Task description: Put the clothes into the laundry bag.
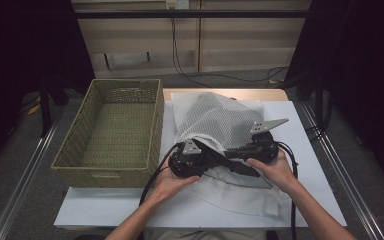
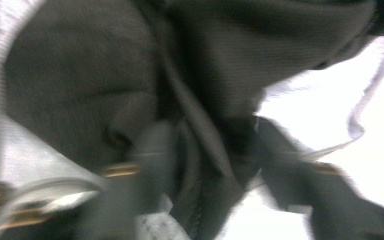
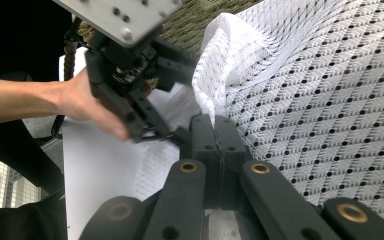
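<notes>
Right gripper [image 3: 214,131] was clamped on the white mesh bag's [image 1: 215,120] rim, apparently to hold its mouth open. Left gripper [image 1: 215,156], jaws partly closed around dark cloth [image 2: 105,85], seemingly fed it inside the bag on the tabletop [image 1: 305,150] beside a wicker basket [image 1: 112,130].

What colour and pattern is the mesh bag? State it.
White mesh bag with a diamond weave dotted by small dark holes; the right gripper view shows it best.
</notes>
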`<state>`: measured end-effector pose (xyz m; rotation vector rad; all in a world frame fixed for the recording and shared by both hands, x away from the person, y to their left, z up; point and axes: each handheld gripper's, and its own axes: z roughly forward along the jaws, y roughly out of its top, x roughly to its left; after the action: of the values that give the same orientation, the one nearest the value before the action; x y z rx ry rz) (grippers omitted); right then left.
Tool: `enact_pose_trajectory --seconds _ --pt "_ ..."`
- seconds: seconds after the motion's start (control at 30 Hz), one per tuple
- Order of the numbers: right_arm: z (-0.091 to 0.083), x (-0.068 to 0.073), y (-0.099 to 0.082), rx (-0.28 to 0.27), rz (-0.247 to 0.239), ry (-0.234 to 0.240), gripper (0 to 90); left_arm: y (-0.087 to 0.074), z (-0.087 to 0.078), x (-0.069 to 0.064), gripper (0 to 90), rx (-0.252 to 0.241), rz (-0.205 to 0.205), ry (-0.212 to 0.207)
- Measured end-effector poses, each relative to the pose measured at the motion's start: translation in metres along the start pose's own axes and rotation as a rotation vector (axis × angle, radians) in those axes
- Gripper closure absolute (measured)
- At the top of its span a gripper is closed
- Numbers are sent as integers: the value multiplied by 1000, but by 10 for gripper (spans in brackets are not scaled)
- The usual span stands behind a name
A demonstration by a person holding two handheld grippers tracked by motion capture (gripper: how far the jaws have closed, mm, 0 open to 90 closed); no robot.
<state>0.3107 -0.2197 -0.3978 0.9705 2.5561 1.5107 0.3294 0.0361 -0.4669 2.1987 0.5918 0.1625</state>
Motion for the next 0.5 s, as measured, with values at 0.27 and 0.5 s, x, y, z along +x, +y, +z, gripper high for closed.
enact_pose_trajectory --seconds 0.27,0.5 --pt "1 2 3 -5 -1 1 898 19 12 -19 818 -53 42 -142" --pt "1 1 3 -4 -1 5 898 36 38 -24 775 -79 35 -226"
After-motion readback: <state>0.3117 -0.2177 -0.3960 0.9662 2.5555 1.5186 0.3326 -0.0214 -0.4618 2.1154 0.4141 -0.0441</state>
